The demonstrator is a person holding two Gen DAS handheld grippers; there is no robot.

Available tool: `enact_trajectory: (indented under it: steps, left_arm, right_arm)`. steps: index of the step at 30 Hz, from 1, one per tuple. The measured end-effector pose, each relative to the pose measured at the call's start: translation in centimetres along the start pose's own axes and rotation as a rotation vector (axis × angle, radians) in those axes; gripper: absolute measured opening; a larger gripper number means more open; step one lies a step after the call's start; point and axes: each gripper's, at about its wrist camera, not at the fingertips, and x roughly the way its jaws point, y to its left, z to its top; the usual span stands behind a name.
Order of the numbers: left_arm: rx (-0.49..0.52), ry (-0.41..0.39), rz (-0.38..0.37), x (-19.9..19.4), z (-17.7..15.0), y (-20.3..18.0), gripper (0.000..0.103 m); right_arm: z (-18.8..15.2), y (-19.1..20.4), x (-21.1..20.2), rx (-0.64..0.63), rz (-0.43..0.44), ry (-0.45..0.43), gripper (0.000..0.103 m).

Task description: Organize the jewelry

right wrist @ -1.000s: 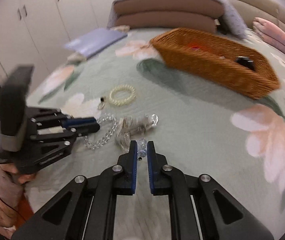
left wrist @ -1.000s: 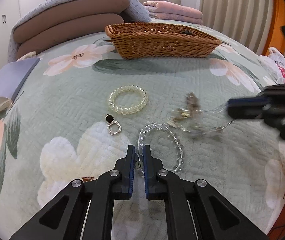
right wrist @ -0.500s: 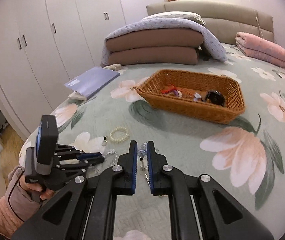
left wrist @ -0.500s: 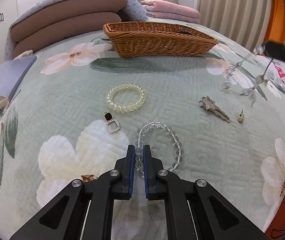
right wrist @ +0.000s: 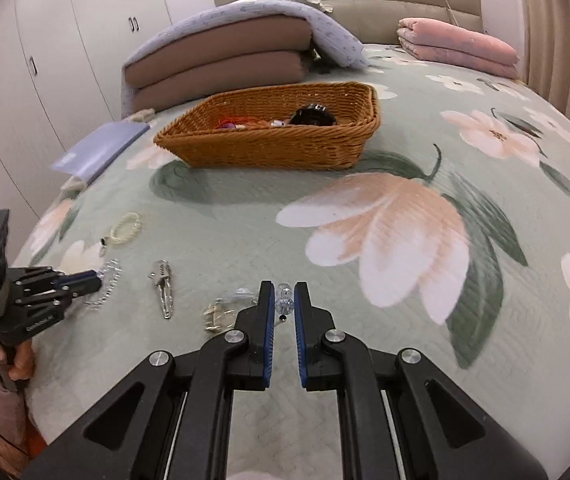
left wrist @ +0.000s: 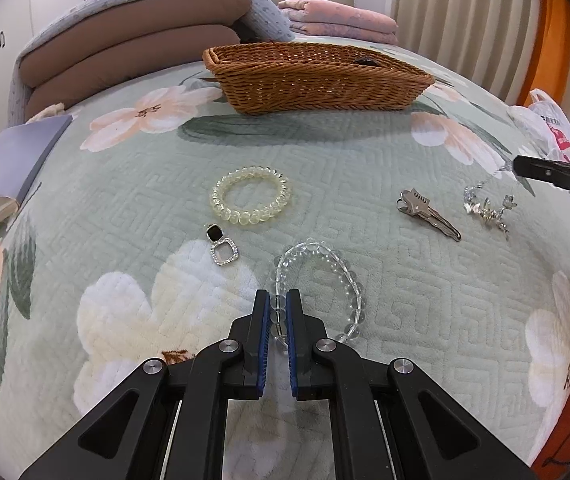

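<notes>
On the floral bedspread (left wrist: 133, 184), going left to right from your left gripper's camera: a blue booklet (left wrist: 9, 160) lay at the far left edge, then a black-and-silver square earring (left wrist: 223, 245), with a pale yellow bead bracelet (left wrist: 251, 195) just beyond it. Your left gripper (left wrist: 278, 312) was nearly closed, its 2 blue pads pinching the near side of a clear bead bracelet (left wrist: 325, 276), the rest of the loop lying on the cover. Farther right lay a silver hair clip (left wrist: 429, 213), apart from the bracelets. At the right edge your right gripper (right wrist: 283, 300) was clamped on a beaded chain necklace (left wrist: 487, 204), whose charm cluster hung from its tip; whether the cluster touched the cover I couldn't tell. The wicker basket (left wrist: 317, 80) sat at the far side, holding a dark round item and some colourful pieces.
</notes>
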Motion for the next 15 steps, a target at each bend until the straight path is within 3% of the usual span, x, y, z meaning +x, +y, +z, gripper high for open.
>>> enact_trajectory:
  steps: [10,15]
  left_arm:
    - [-0.002,-0.001,-0.002,0.0,0.0,0.1,0.007]
    - [-0.003,0.0,-0.004,0.0,0.0,0.1,0.007]
  right_arm:
    - [3.2,5.4,-2.0,-0.095,0.095,-0.049,0.011]
    - [3.8,4.4,0.9,-0.072,0.095,-0.01,0.011]
